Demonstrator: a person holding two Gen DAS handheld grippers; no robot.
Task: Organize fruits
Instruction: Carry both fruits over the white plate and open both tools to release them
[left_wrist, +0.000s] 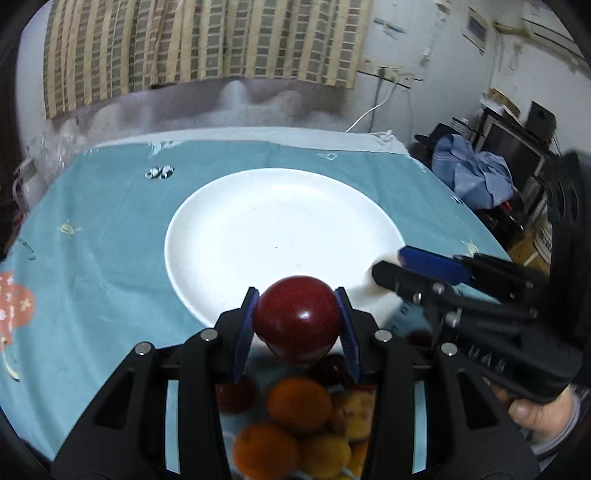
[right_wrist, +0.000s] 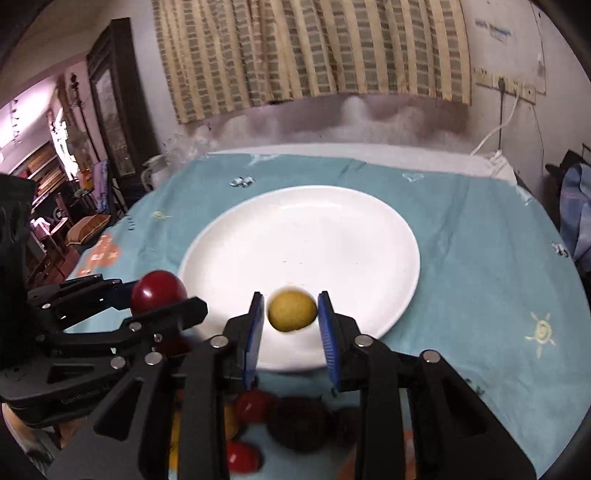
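**Two fruits held over the plate rim**

- Left gripper (left_wrist: 297, 314): jaws clenched on a round, glossy dark-red fruit (left_wrist: 298, 318), seated between the blue pads, low centre of the left wrist view. It hangs over the near rim of the wide white ceramic plate (left_wrist: 258, 221).
- Right gripper (right_wrist: 291, 314): a small round yellow fruit (right_wrist: 292, 311) sits between the blue pads, lower centre of the right wrist view, above the plate's near edge. A thin gap shows on each side of it, so I cannot tell whether the jaws grip it or have let go.
- Plate: bare, on the desk covered by a teal patterned cloth (left_wrist: 110, 229).
- Pile of loose orange, yellow and red fruits (left_wrist: 295, 424): bottom of both views, under the grippers, near side of the plate.

Risks, as I judge them:
- Either round fruit, released this close to the rim, could roll off the plate onto the cloth.
- The grippers stand close beside each other; a sideways move could knock one against the other and jolt a fruit loose.
- The red fruit is smooth and may slip if the clamp eases.
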